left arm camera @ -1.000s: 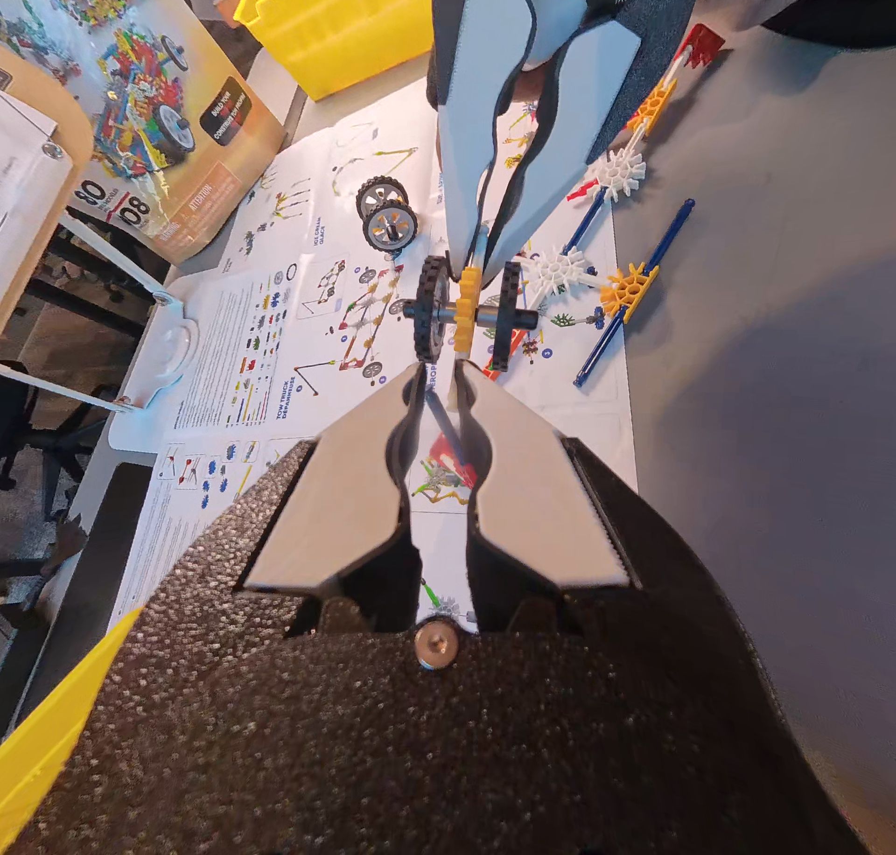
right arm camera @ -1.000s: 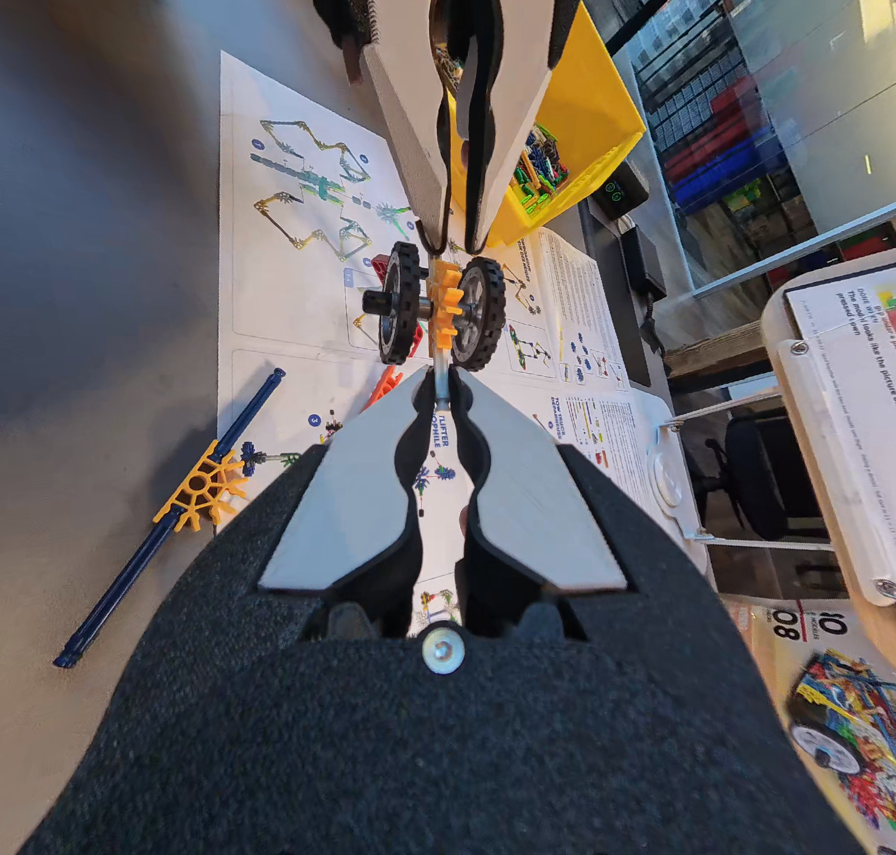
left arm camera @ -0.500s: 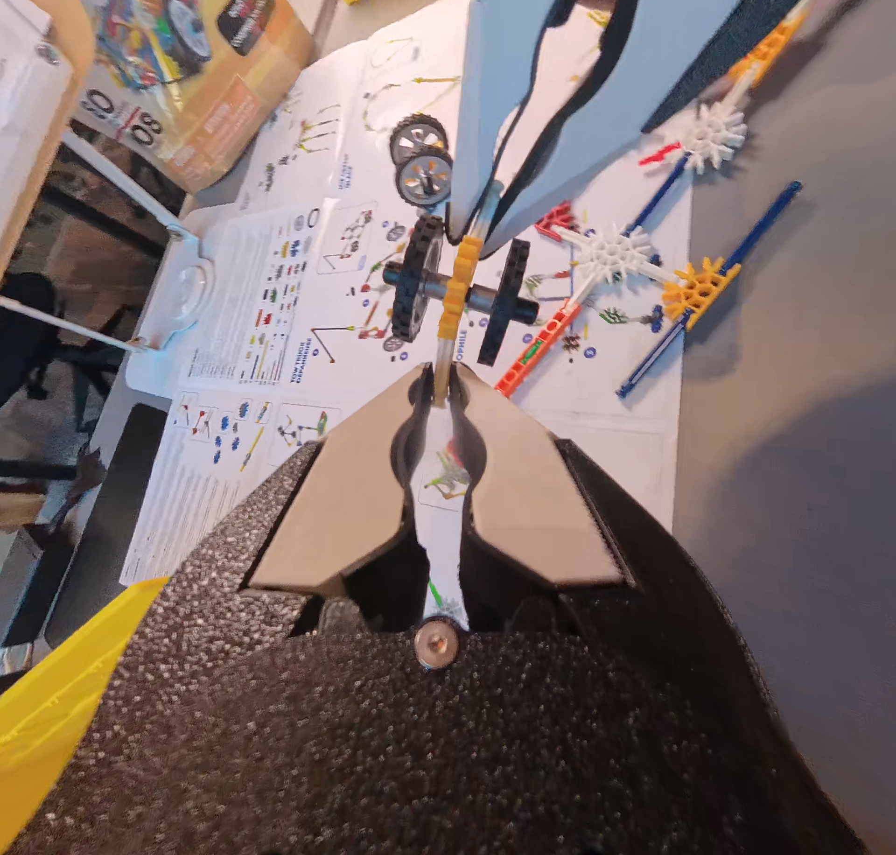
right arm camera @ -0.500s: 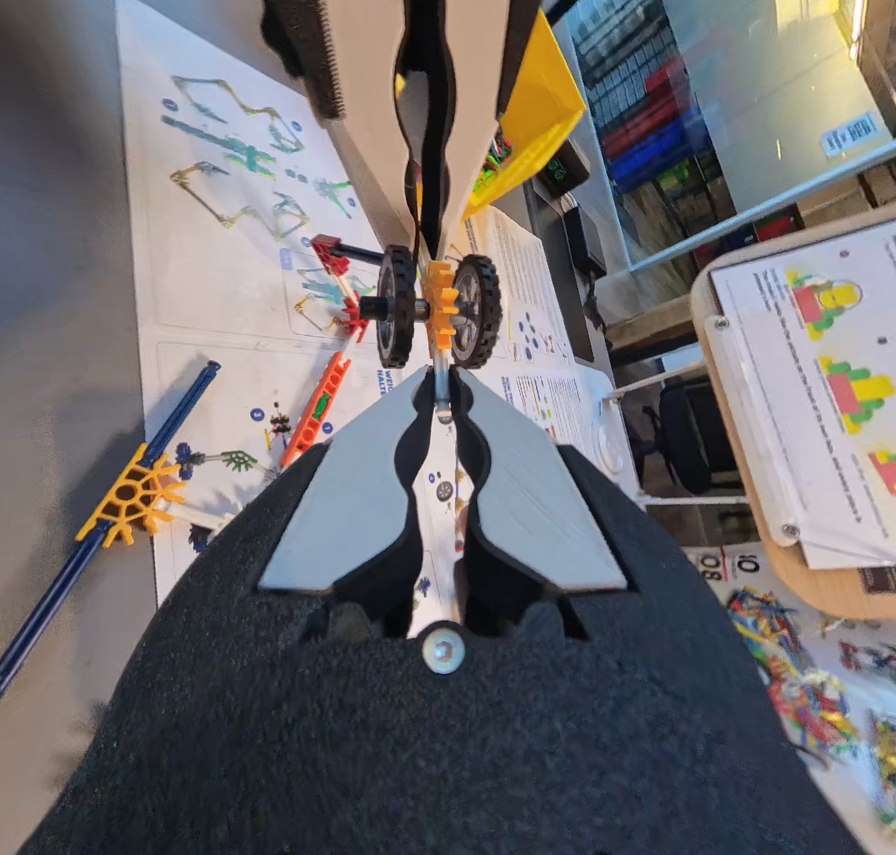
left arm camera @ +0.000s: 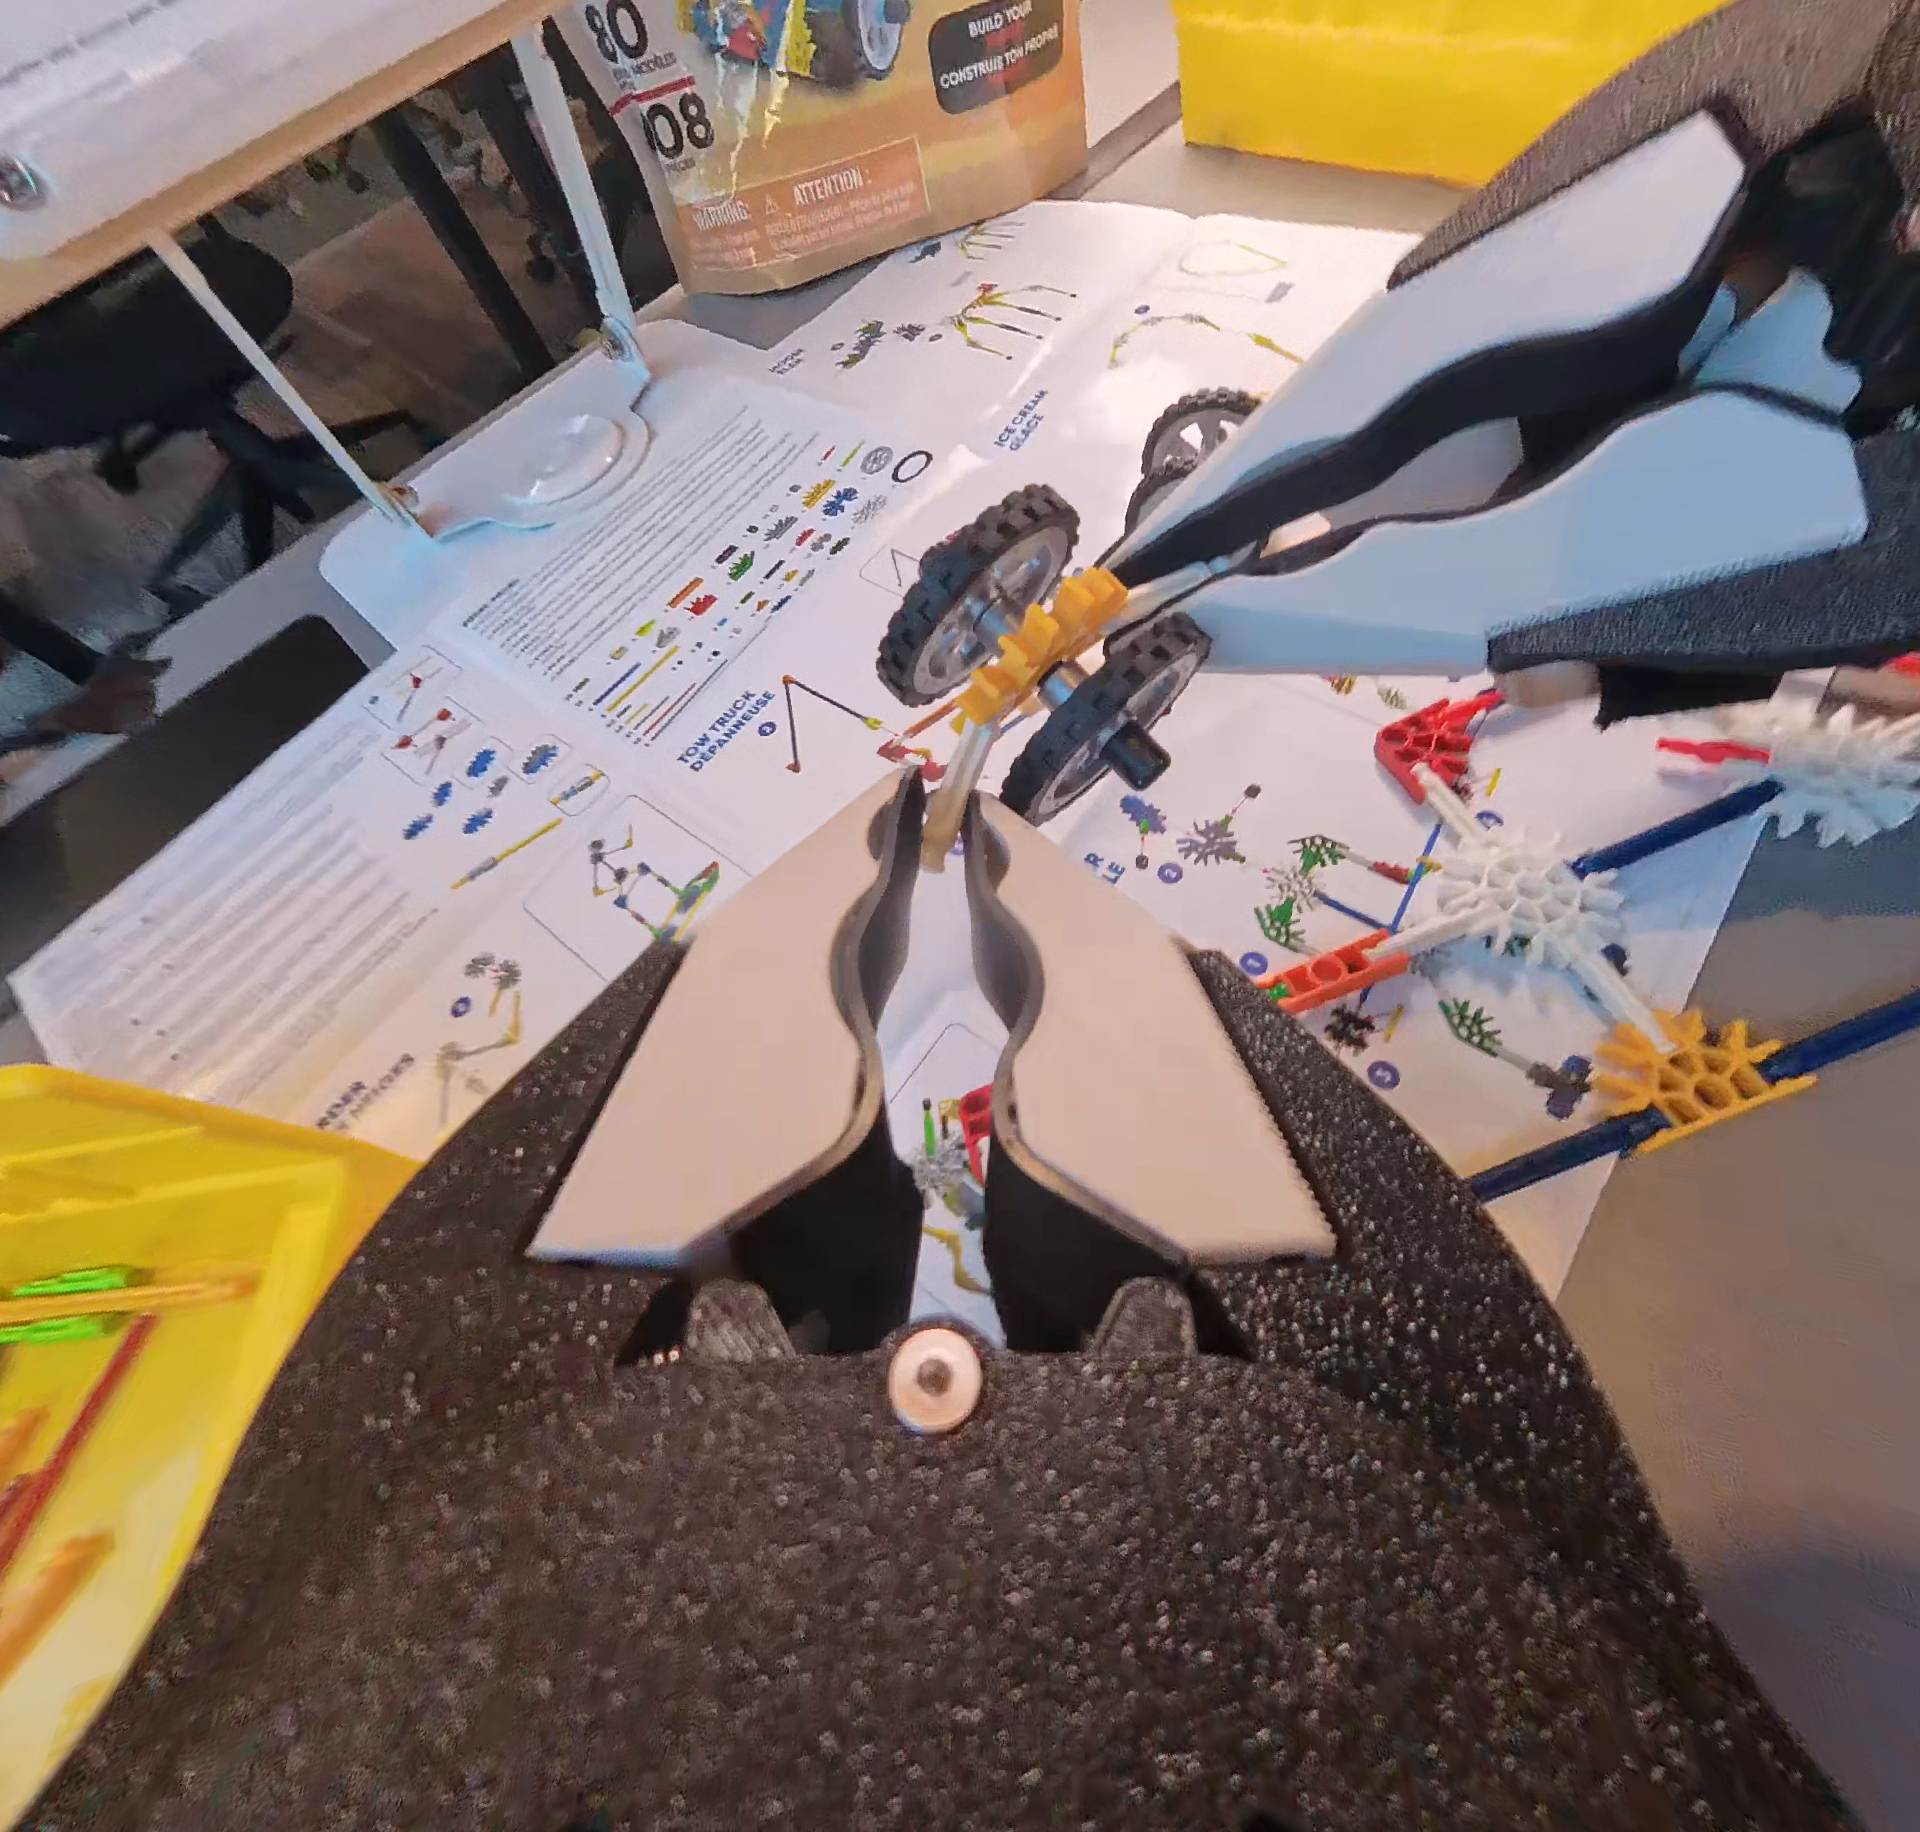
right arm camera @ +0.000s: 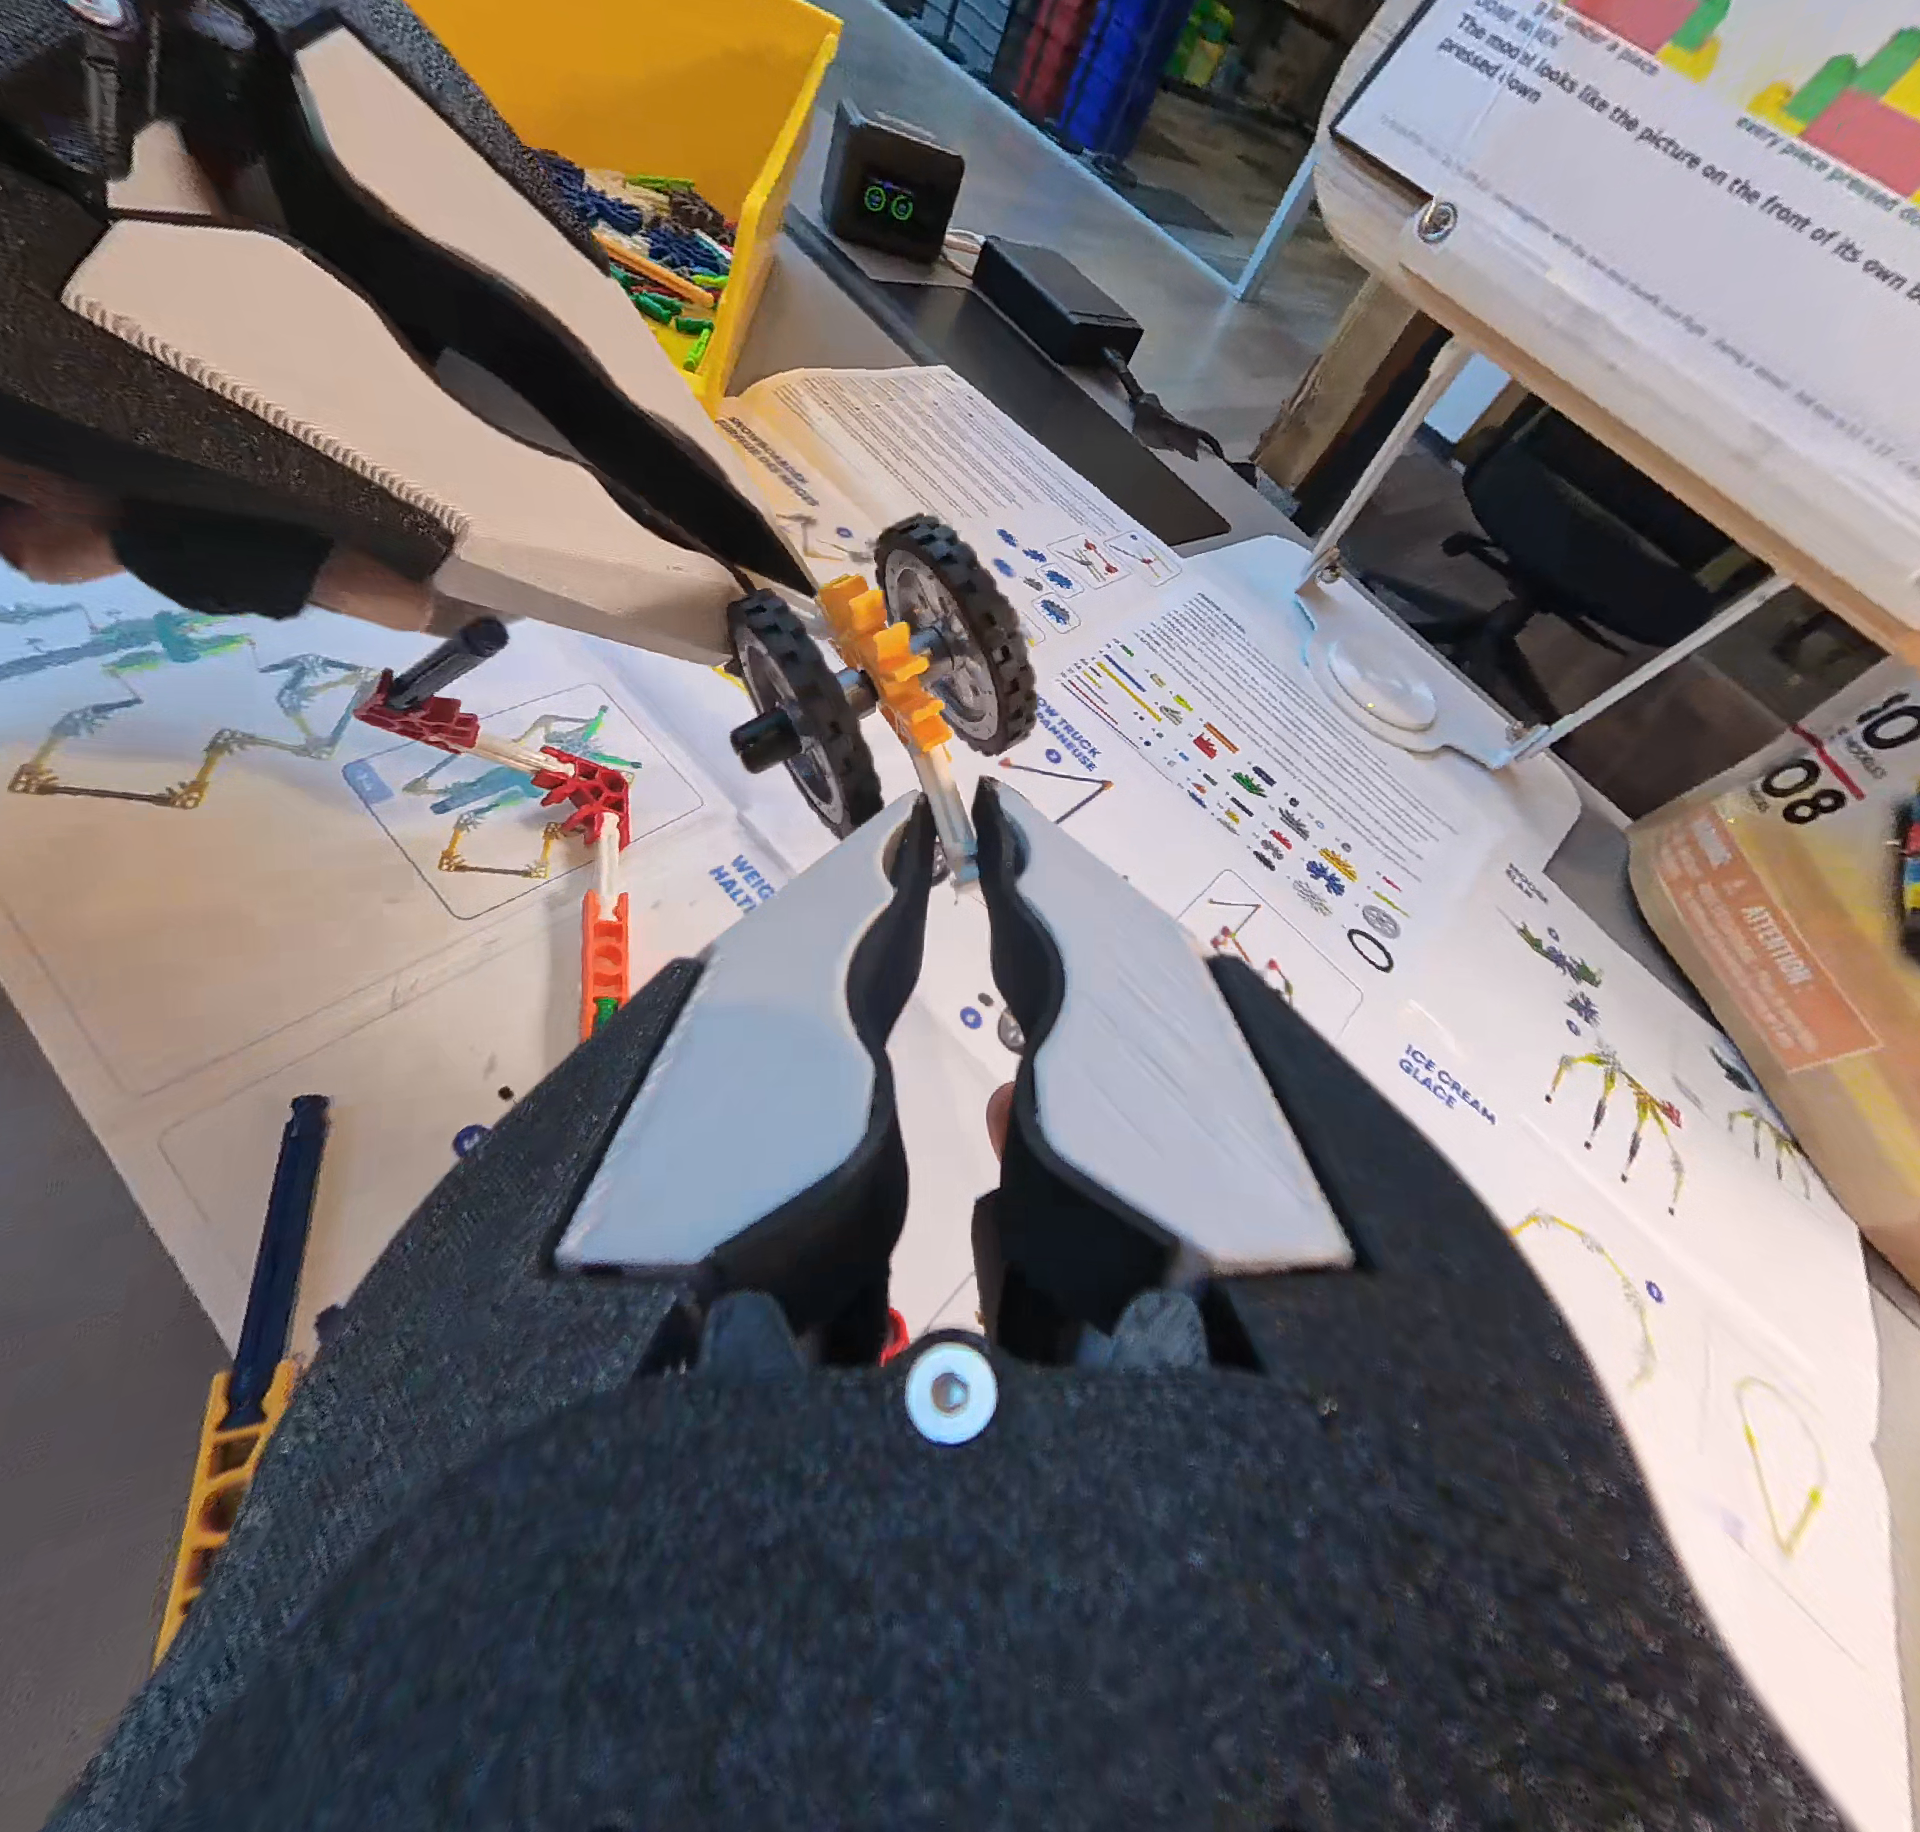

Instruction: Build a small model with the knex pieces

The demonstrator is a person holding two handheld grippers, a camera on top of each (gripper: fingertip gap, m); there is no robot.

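Observation:
A small wheel assembly hangs above the instruction sheet: two black wheels on a grey axle, with a yellow toothed connector between them. A pale rod sticks out of the connector on each side. My left gripper is shut on one rod. My right gripper comes in from the upper right and is shut on the other. In the right wrist view the right gripper pinches a white rod below the connector. There the left gripper reaches in from the upper left.
Loose pieces lie on the sheet: a white snowflake connector, a yellow connector on a blue rod, a red connector, a spare wheel pair. Yellow bins, a cardboard box and a stand's white base ring the sheet. There is about 5 cm between the tips of the two grippers.
Both grippers keep their hold on the wheel assembly. They faced each other in a straight line before; now they meet at an angle, and both views have tilted down toward the table.

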